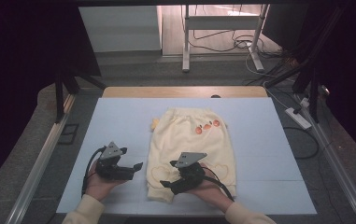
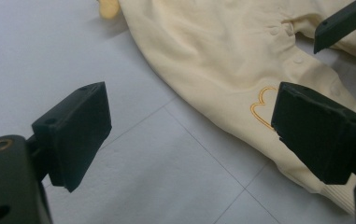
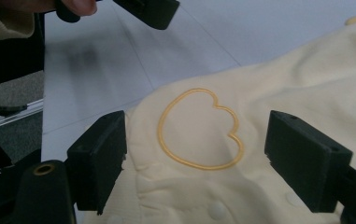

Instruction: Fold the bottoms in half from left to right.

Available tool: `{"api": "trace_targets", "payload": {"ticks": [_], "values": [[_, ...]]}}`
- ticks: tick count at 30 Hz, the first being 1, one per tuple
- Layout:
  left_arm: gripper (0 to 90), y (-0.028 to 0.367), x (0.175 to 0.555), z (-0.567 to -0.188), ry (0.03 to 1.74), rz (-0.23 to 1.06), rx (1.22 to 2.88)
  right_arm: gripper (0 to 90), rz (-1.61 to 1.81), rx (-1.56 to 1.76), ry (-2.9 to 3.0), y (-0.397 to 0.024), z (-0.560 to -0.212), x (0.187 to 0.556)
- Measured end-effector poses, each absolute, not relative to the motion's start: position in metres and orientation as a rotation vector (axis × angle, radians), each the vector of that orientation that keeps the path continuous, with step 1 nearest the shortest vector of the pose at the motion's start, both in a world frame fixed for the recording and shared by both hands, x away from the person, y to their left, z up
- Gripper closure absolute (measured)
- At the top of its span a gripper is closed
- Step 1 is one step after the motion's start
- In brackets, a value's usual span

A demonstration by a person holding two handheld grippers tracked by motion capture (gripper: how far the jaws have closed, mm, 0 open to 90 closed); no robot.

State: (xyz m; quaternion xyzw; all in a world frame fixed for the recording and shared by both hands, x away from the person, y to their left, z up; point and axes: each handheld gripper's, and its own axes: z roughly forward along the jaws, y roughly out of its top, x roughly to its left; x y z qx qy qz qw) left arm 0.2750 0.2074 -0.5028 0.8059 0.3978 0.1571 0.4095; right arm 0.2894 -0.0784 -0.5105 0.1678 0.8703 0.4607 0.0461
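Note:
A pale yellow baby garment lies flat on the light mat, with small orange shapes near its far edge. My left gripper is open, just left of the garment's near leg; its own view has the cloth reaching under the right-hand jaw of the gripper. My right gripper is open and low over the near left leg. Its jaws stand either side of an orange heart outline, with the gripper just above the cloth.
The mat covers a wooden table. A power strip and cables lie on the floor to the right. A metal stand is beyond the table. A small yellow piece sticks out from the garment's left side.

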Motion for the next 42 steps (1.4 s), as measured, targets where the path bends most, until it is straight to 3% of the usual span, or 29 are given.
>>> {"api": "trace_targets", "payload": {"ticks": [30,42], "values": [[12.6,0.206,0.275,-0.503,0.998,0.387,2.042,24.9,1.248,0.322,2.786,-0.026,-0.531,0.259],[12.6,0.206,0.275,-0.503,0.994,0.391,2.042,39.2,1.164,0.344,2.78,-0.023,-0.535,0.261]]}}
